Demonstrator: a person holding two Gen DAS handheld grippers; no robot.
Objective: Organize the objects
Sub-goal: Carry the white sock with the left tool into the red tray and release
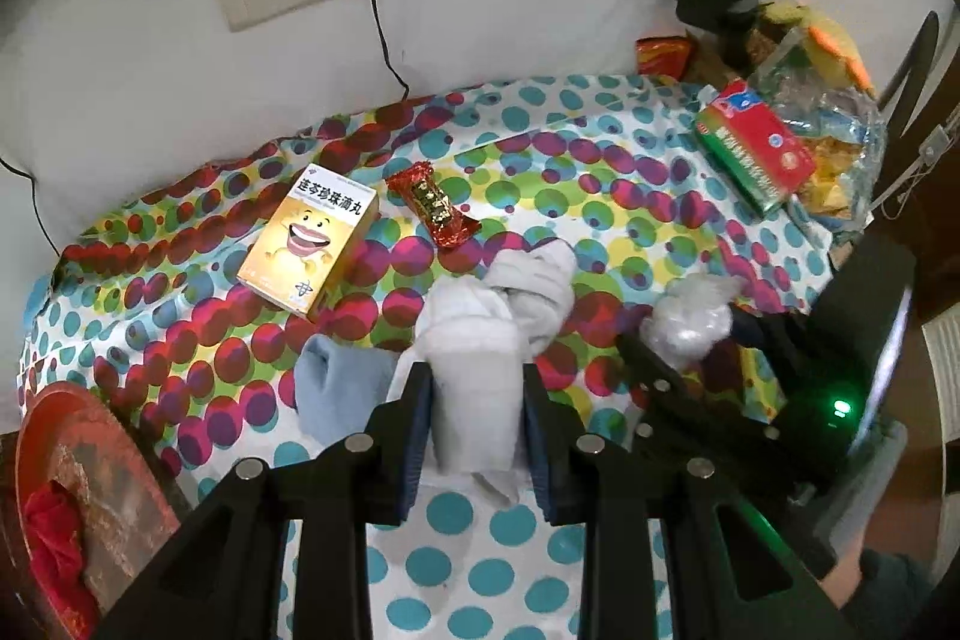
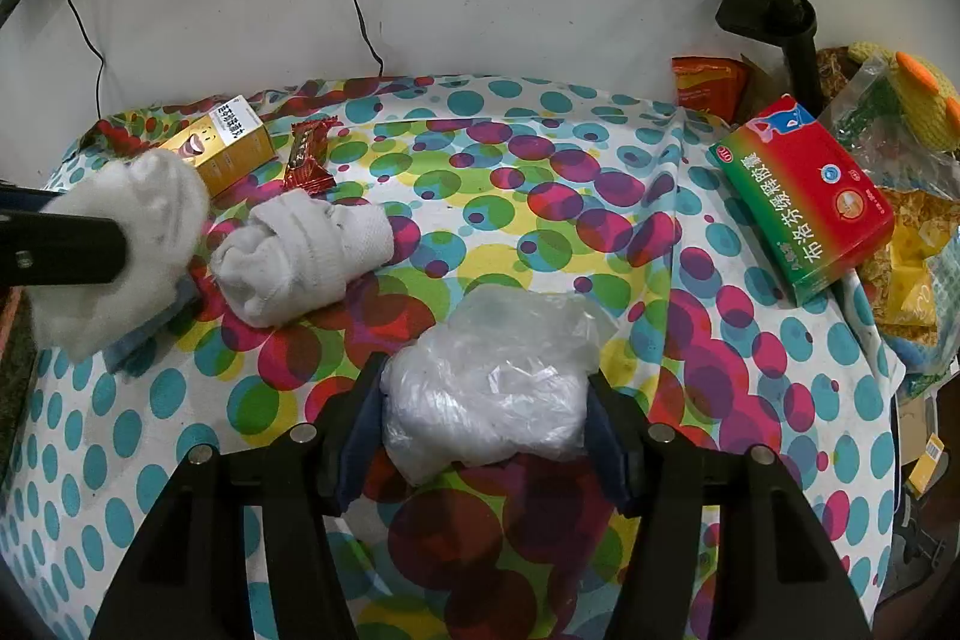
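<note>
Left gripper [image 1: 477, 421] tilts steeply down, its blue pads [image 1: 417, 436] clamped tight on a white sock [image 1: 474, 394], pinching the fabric into a narrow column just off the dotted desk [image 1: 480, 550]. Right gripper [image 2: 486, 421] leans down too, jaws about half apart and pressed against both sides of a crumpled clear plastic bag [image 2: 489, 400] resting on the desk. Seen from the right wrist, the left gripper's black finger reaches in from the left edge, sock bunched at its tip.
</note>
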